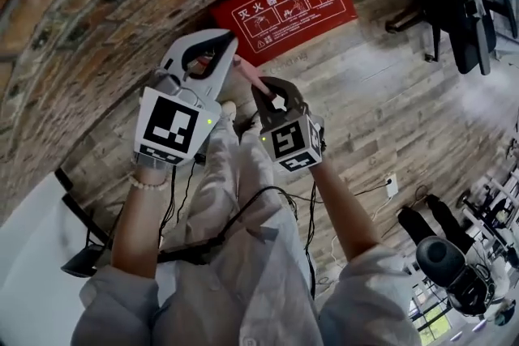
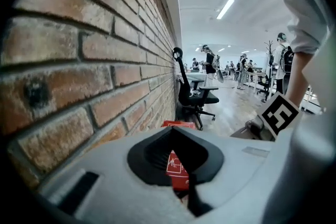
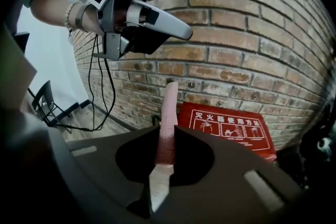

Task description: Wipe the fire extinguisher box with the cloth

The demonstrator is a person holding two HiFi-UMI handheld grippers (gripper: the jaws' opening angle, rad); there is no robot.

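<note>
Well, the right gripper is pinching the pink cloth tight, and the cloth sticks straight out like a tongue. The left gripper has its jaws closed with nothing in them. The red fire extinguisher box sits low by the brick wall, at about 12 o'clock from both grippers in the head view, well apart from the cloth. I think the cloth must go down to the box first. Then lay it flat on the red face, press softly, and rub side to side, with the left gripper kept out of the way.
</note>
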